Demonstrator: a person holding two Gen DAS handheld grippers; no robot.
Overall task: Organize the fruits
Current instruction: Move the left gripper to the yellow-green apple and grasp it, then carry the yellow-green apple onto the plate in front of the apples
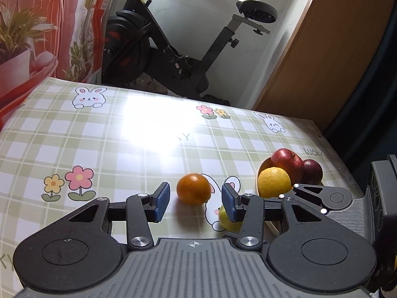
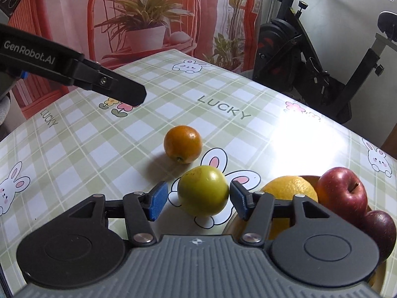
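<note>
An orange [image 1: 193, 188] lies loose on the checked tablecloth, just beyond my open left gripper [image 1: 196, 202]; it also shows in the right wrist view [image 2: 183, 144]. A green-yellow fruit [image 2: 203, 195] lies on the cloth between the fingers of my open right gripper [image 2: 196, 202]; the right pad is at its side, the left pad stands apart. It peeks out in the left wrist view [image 1: 228, 221]. A bowl [image 2: 232, 223] at the right holds a yellow orange [image 2: 290, 187], a red apple [image 2: 343, 190] and a dark plum [image 2: 380, 231].
The table [image 1: 99, 134] is covered with a green checked cloth with rabbits and flowers. An exercise bike [image 1: 173, 44] stands behind its far edge. A wooden door [image 1: 322, 57] is at the right. The left gripper's side [image 2: 74, 72] reaches in at the upper left.
</note>
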